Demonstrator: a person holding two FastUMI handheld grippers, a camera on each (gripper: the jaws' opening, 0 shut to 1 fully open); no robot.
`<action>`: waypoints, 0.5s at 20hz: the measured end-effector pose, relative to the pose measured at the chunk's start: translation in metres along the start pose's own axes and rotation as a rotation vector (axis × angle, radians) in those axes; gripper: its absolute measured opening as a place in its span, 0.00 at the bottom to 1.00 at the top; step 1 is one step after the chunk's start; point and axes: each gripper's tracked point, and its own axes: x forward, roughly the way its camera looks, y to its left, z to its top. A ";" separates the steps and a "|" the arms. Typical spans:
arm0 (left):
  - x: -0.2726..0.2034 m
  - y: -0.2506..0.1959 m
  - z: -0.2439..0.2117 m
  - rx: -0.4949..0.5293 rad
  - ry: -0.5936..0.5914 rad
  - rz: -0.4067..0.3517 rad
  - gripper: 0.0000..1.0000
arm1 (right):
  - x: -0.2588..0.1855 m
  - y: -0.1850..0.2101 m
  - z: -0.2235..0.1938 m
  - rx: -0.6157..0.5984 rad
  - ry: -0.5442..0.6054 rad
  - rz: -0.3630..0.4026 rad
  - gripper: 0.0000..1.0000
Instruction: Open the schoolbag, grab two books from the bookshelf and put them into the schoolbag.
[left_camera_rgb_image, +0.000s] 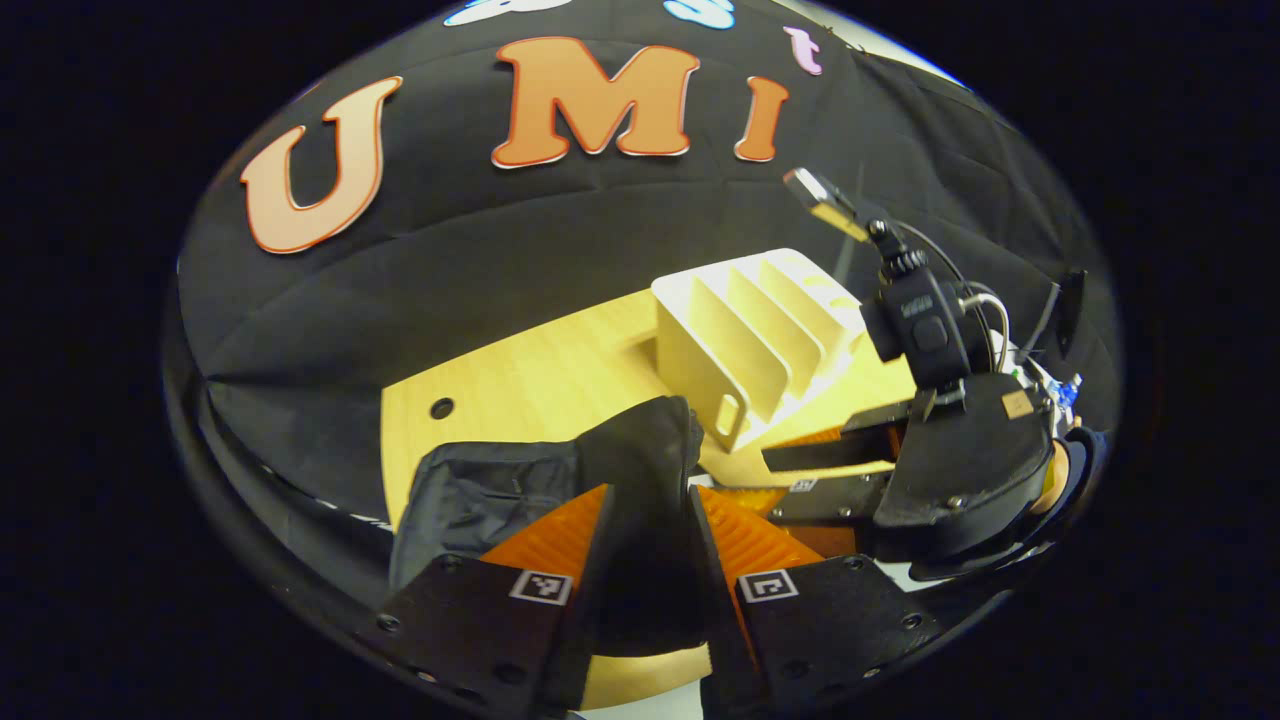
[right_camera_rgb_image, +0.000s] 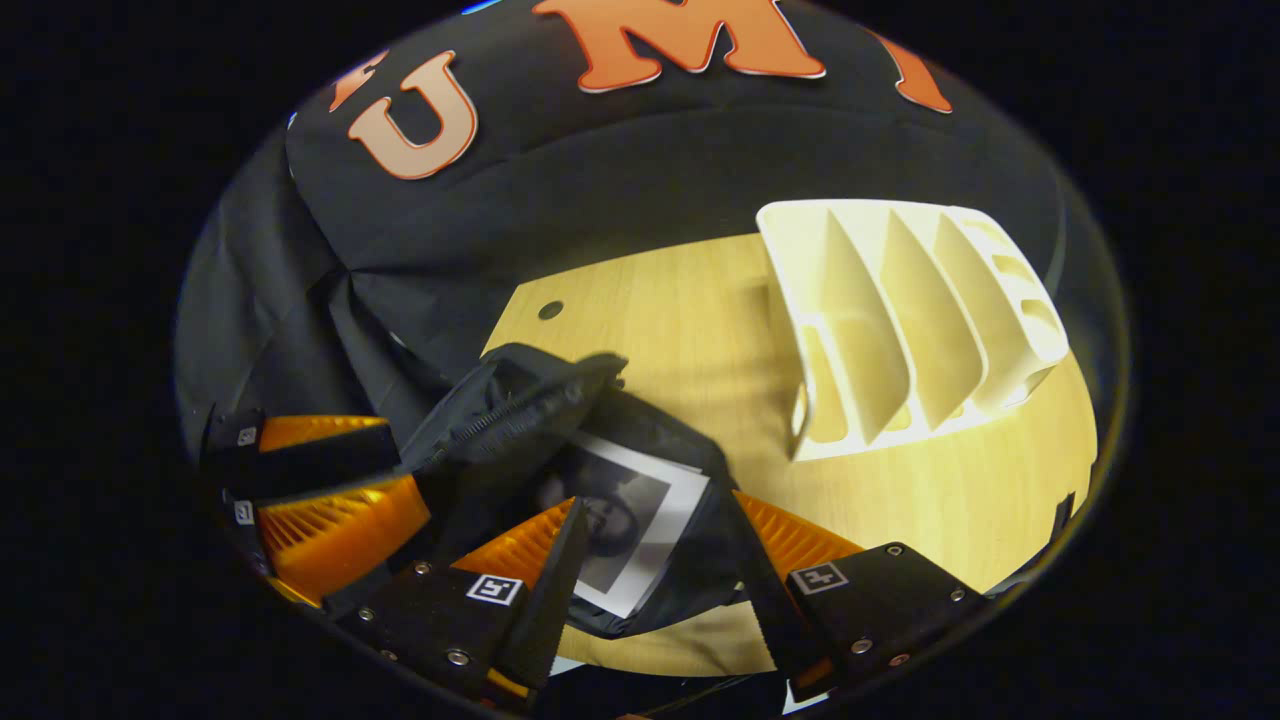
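A black schoolbag (left_camera_rgb_image: 490, 490) lies on the wooden table (left_camera_rgb_image: 520, 380) with its mouth held apart. My left gripper (left_camera_rgb_image: 650, 495) is shut on the bag's raised flap (left_camera_rgb_image: 650, 440), and black fabric fills the gap between its fingers. In the right gripper view the left gripper (right_camera_rgb_image: 410, 465) clamps that flap (right_camera_rgb_image: 510, 400) from the left. A book (right_camera_rgb_image: 625, 520) with a white border and a grey picture lies inside the schoolbag (right_camera_rgb_image: 690, 590). My right gripper (right_camera_rgb_image: 655, 500) hovers open over it, fingers wide apart. The cream bookshelf (left_camera_rgb_image: 750, 330) (right_camera_rgb_image: 900, 330) stands behind, with its visible slots bare.
In the left gripper view the right gripper (left_camera_rgb_image: 775, 487) comes in from the right, close to the bookshelf's front, with a small camera (left_camera_rgb_image: 920, 320) mounted on top. A round hole (right_camera_rgb_image: 550, 310) marks the table's far left corner. Black cloth walls the booth behind.
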 end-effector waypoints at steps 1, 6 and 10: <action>0.000 -0.003 -0.003 -0.011 0.001 -0.019 0.51 | -0.004 -0.005 0.006 0.013 -0.022 -0.025 0.84; -0.002 -0.008 -0.009 -0.050 -0.013 -0.046 0.52 | -0.030 -0.032 0.024 0.055 -0.126 -0.125 0.88; -0.003 -0.016 0.005 -0.067 -0.053 -0.053 0.79 | -0.039 -0.056 0.042 0.021 -0.196 -0.172 0.89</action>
